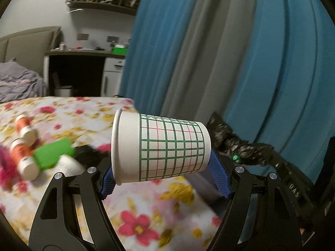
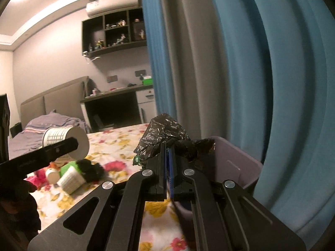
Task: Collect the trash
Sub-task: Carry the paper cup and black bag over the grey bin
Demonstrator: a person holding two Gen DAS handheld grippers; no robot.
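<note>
My left gripper (image 1: 165, 165) is shut on a white paper cup (image 1: 161, 148) with a green grid print, held sideways above the floral bedspread (image 1: 146, 219); the cup also shows in the right wrist view (image 2: 67, 140). My right gripper (image 2: 169, 152) is shut on the edge of a black trash bag (image 2: 165, 136), which lines a purple bin (image 2: 236, 159). The bag also shows in the left wrist view (image 1: 234, 142). More trash lies on the bed: two orange-and-white bottles (image 1: 24, 146), a green item (image 1: 54, 152), a white cup (image 2: 71, 179) and a black clump (image 2: 92, 169).
A blue and grey curtain (image 1: 230, 52) hangs close behind the bin. A desk (image 2: 117, 96), wall shelves (image 2: 113, 33) and a second bed with grey bedding (image 2: 52, 123) stand at the far side of the room.
</note>
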